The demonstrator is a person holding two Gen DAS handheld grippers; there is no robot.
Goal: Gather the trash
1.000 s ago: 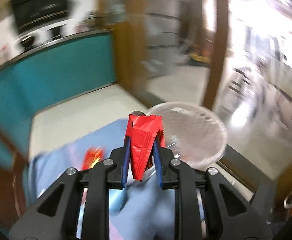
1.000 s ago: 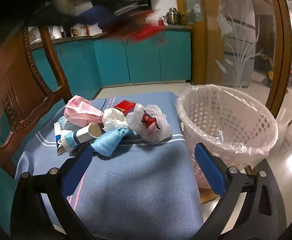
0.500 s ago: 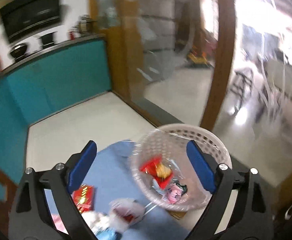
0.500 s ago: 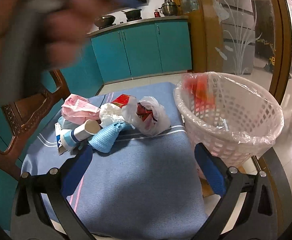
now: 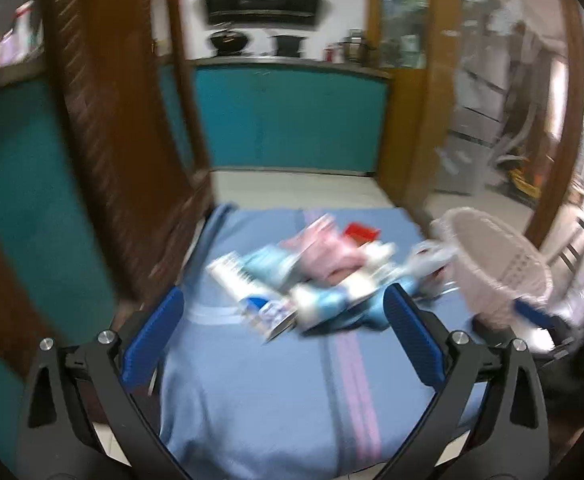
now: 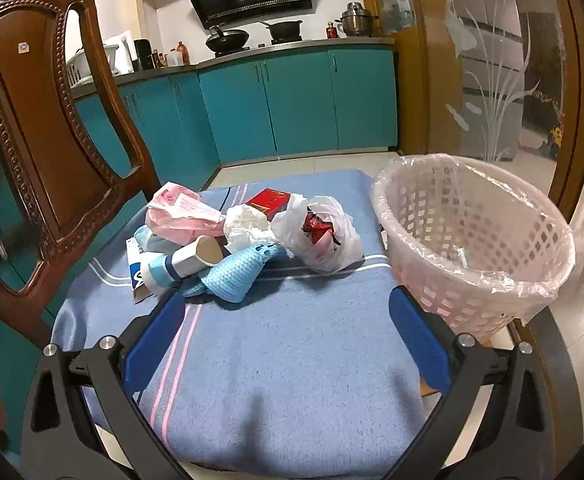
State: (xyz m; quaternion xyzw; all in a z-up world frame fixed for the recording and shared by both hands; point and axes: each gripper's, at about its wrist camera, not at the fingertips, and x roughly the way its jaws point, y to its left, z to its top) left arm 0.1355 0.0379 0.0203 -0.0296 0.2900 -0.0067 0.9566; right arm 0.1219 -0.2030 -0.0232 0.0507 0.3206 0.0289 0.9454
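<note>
A heap of trash lies on the blue cloth (image 6: 284, 352): a pink packet (image 6: 180, 216), a red box (image 6: 270, 201), crumpled white paper (image 6: 246, 226), a white plastic bag (image 6: 324, 236) with a red wrapper inside, a blue-and-white tube (image 6: 180, 266) and a light-blue cloth (image 6: 236, 276). A pink lined basket (image 6: 472, 240) stands to the right. My right gripper (image 6: 284, 312) is open and empty, just short of the heap. My left gripper (image 5: 282, 320) is open and empty, near the blurred heap (image 5: 312, 276), with the basket (image 5: 496, 264) to its right.
A carved wooden chair (image 6: 48, 128) stands at the cloth's left edge. Teal kitchen cabinets (image 6: 292, 104) stand behind. A glass door with a wooden frame (image 6: 492, 60) is at the right. The table's dark rim (image 6: 552, 360) curves past the basket.
My left gripper held a red wrapper above the basket, opened and dropped it in. It has since swung left and down toward the heap. The right gripper has stayed open and nearly still.
</note>
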